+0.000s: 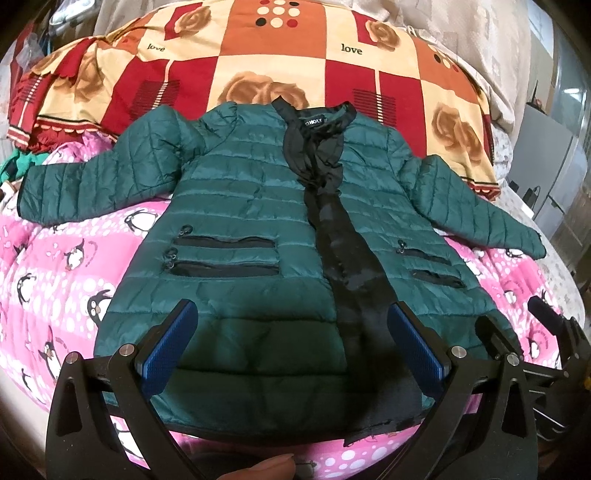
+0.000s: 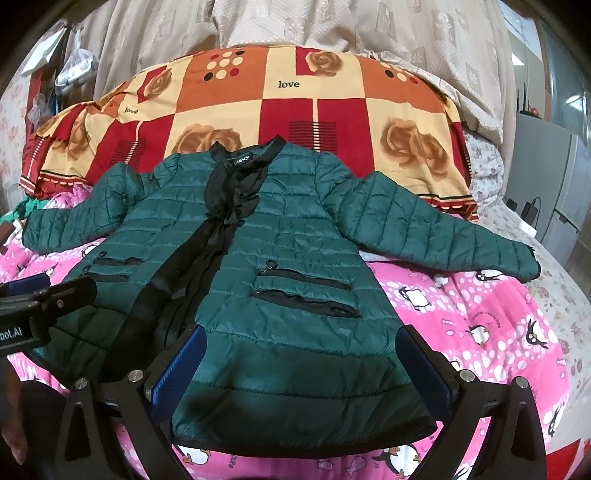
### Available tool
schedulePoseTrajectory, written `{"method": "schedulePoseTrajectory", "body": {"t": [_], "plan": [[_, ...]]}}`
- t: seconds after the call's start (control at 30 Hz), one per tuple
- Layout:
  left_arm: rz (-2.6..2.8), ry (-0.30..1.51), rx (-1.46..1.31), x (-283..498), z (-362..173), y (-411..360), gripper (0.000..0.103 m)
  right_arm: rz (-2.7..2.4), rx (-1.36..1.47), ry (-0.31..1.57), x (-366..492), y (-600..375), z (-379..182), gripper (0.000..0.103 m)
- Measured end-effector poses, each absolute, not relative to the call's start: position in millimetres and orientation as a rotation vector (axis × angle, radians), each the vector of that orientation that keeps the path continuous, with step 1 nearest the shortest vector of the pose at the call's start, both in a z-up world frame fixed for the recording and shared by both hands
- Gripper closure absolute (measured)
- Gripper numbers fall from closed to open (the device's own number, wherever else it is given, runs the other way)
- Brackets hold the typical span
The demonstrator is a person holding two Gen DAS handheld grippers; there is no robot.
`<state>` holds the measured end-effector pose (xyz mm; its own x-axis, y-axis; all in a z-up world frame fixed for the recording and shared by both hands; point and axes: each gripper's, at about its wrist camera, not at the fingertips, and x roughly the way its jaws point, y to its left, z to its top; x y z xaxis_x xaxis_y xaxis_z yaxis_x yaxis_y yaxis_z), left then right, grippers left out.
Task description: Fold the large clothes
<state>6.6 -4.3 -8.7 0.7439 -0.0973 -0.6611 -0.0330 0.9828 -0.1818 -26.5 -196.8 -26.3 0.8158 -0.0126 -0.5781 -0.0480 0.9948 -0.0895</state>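
A dark green quilted jacket (image 1: pixel 243 206) lies flat, front up, on the bed, with both sleeves spread out and a black placket down its middle. It also shows in the right wrist view (image 2: pixel 295 258). My left gripper (image 1: pixel 291 314) is open and empty, held over the jacket's lower left panel near the hem. My right gripper (image 2: pixel 301 338) is open and empty, held over the lower right panel near the hem. The right gripper shows at the right edge of the left wrist view (image 1: pixel 535 332), and the left gripper at the left edge of the right wrist view (image 2: pixel 44 295).
A pink penguin-print quilt (image 1: pixel 55 277) lies under the jacket. A red, orange and cream rose-print blanket (image 1: pixel 277 59) is heaped behind the collar. Beige curtains (image 2: pixel 332 22) hang at the back. Grey cabinets (image 2: pixel 546 177) stand at the right. Clutter sits at the far left.
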Motion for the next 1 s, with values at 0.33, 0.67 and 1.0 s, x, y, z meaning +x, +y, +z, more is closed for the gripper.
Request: {"method": "schedulePoseTrajectory", "body": {"t": [0.33, 0.67, 1.0], "plan": [[-0.03, 0.731, -0.2, 5, -8, 3, 0.0, 0.014, -0.123, 0.608, -26, -195, -25, 0.002], [-0.034, 0.735, -0.215, 6, -11, 9, 0.0, 0.011, -0.131, 0.608, -27, -194, -25, 0.002], [-0.034, 0.736, -0.215, 6, -11, 9, 0.0, 0.012, -0.132, 0.607, -28, -194, -25, 0.002]]}}
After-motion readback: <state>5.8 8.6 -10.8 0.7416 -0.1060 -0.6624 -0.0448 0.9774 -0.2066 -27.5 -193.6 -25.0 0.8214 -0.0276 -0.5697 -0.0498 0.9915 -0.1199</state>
